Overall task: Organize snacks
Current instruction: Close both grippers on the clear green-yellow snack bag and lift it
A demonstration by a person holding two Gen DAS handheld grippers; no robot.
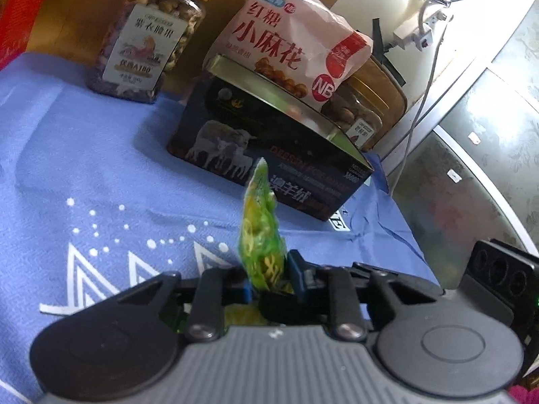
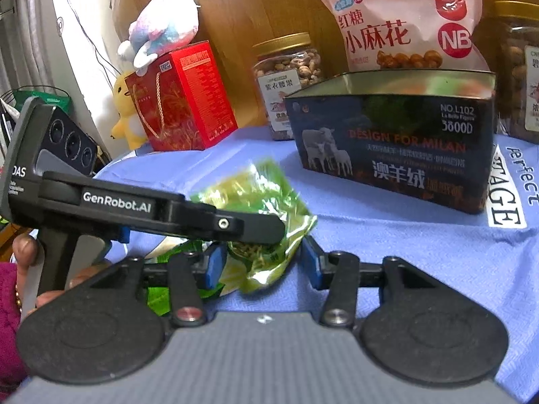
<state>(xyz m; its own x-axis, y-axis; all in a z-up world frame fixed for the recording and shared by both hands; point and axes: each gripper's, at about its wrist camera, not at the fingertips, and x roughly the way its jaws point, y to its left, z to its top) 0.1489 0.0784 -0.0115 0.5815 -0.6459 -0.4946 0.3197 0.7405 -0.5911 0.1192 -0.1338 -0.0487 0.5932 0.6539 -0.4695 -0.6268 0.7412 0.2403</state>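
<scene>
A green snack packet [image 1: 259,232] stands edge-on between the blue pads of my left gripper [image 1: 271,279], which is shut on it. In the right wrist view the same packet [image 2: 256,188] fills the gap of my right gripper [image 2: 263,264], whose pads press on both its sides. The left gripper's black finger [image 2: 235,224] lies across the packet from the left. Behind stands an open dark tin box [image 1: 269,155] [image 2: 394,141] with a sheep picture. A pink snack bag [image 1: 286,40] [image 2: 404,20] leans behind it.
A blue cloth [image 1: 84,168] covers the table. A gold-lidded nut jar [image 1: 145,40] [image 2: 289,67] stands at the back, and a second jar [image 2: 518,74] to the tin's right. A red gift box [image 2: 185,101] bears plush toys [image 2: 165,23]. A hand [image 2: 23,249] grips the left tool.
</scene>
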